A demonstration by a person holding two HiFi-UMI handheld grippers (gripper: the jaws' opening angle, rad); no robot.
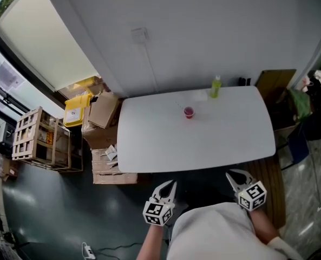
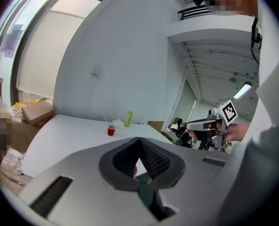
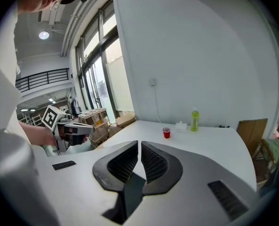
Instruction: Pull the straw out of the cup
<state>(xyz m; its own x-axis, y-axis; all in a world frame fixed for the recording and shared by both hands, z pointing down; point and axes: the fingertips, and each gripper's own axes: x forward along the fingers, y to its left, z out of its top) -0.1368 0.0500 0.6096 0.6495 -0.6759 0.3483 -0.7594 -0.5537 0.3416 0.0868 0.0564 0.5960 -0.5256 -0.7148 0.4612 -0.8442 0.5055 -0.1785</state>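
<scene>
The straw (image 2: pixel 105 119) is seen standing in the red cup (image 1: pixel 189 112), and the cup is set on the white table (image 1: pixel 149 145) toward its far edge, a little right of that edge's middle. A small white pack (image 1: pixel 200 96) and a green bottle (image 1: pixel 216 86) are placed just beyond the cup to the right, nearer the far right corner and apart from the cup.

The straw's long axis is tilted rather than upright. From the cup's mouth it appears to lean away from the person and to the left, with its free end aimed at the far edge. It is thin and faint in every view, so the exact lean is only judged.

From the cup outward, a wide stretch of bare tabletop is crossed before either gripper is reached. Both are held off the table, short of its near edge and close to the person's body. The left gripper (image 1: pixel 170 186) and the right gripper (image 1: pixel 233 175) are each pointed forward toward the cup, which lies ahead and between their two lines. Neither is judged clearly nearer.

The jaws of each gripper are shown pressed together with nothing held between them. A forward reach across the table and a spreading of one pair of jaws is judged necessary before the straw's upper end can be pinched and drawn out along its own leaning axis
</scene>
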